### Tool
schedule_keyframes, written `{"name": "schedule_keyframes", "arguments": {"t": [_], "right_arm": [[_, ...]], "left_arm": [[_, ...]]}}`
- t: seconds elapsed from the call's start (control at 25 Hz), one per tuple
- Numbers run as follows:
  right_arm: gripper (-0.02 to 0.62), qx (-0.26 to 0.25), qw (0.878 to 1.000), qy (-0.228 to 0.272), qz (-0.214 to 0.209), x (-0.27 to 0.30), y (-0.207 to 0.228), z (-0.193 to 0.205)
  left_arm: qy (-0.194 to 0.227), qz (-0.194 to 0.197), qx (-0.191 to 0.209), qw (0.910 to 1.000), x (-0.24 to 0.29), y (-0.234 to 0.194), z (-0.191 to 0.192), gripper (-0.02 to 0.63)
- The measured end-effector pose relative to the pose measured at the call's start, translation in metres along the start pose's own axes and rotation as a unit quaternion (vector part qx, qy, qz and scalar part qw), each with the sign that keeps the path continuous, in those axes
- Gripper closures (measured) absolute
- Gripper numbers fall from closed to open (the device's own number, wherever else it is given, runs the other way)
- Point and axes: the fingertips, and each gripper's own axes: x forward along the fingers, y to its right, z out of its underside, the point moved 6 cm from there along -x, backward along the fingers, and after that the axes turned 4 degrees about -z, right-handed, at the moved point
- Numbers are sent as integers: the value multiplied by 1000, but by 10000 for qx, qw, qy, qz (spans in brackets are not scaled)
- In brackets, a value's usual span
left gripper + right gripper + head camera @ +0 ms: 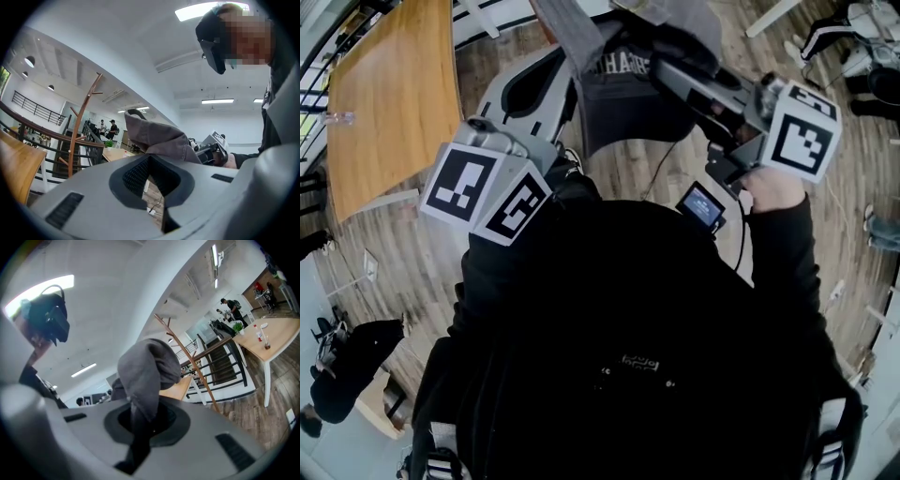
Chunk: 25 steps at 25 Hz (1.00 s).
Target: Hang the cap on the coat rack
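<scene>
A dark grey cap (623, 75) with white lettering hangs between both grippers in front of my chest. My right gripper (666, 66) is shut on it: in the right gripper view the cap (147, 371) runs down through the hollow of the right gripper (140, 411). My left gripper (567, 56) meets the cap's lighter edge from the left. In the left gripper view the cap (159, 136) rises straight from the tips of the left gripper (149, 157), which look shut on it. The wooden coat rack (79, 126) stands some way ahead, and the coat rack (187, 357) also shows behind the cap.
A large wooden table (389, 94) is on my left. A black railing (42, 136) runs behind the rack. Another table (267, 333) with bottles stands at the right, with people beyond it. Someone in black (347, 366) is at the lower left.
</scene>
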Motion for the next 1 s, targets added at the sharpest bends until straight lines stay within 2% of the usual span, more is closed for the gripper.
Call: {"name": "schedule_keyframes", "arguments": {"t": [0.36, 1.0], "right_arm": [[581, 164, 9997, 68, 158, -3, 5, 4], [581, 71, 9988, 158, 467, -2, -2, -6]], "left_arm": [[-70, 162, -106, 9998, 6, -4, 4, 598], [-44, 503, -104, 9987, 16, -13, -4, 598]]}}
